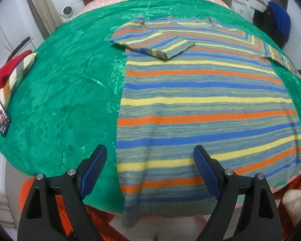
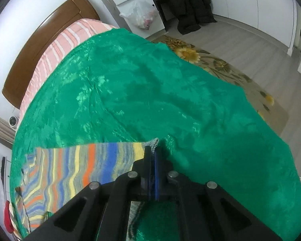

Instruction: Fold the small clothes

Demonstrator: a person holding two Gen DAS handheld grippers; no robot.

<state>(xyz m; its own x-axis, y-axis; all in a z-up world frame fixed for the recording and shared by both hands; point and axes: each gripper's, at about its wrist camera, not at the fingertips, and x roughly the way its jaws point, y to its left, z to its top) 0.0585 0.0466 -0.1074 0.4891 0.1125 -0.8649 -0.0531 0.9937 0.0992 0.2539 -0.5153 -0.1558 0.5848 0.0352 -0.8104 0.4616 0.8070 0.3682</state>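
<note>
A striped knit shirt [image 1: 200, 104] in blue, yellow, orange and grey lies flat on a green blanket [image 1: 66, 92]. Its left sleeve [image 1: 152, 46] is folded in over the chest; its hem hangs over the near edge. My left gripper [image 1: 150, 158] is open, above the hem's left part, holding nothing. In the right wrist view my right gripper [image 2: 154, 150] is shut on the edge of the shirt [image 2: 86, 166], at its grey trim, low over the blanket [image 2: 150, 84].
Folded clothes [image 1: 12, 70] and a small picture card [image 1: 0, 116] lie at the blanket's left edge. A pink striped sheet [image 2: 56, 46] and wooden headboard [image 2: 42, 40] lie beyond. The floor with a flowered rug [image 2: 220, 64] and a white cabinet [image 2: 138, 2] are to the right.
</note>
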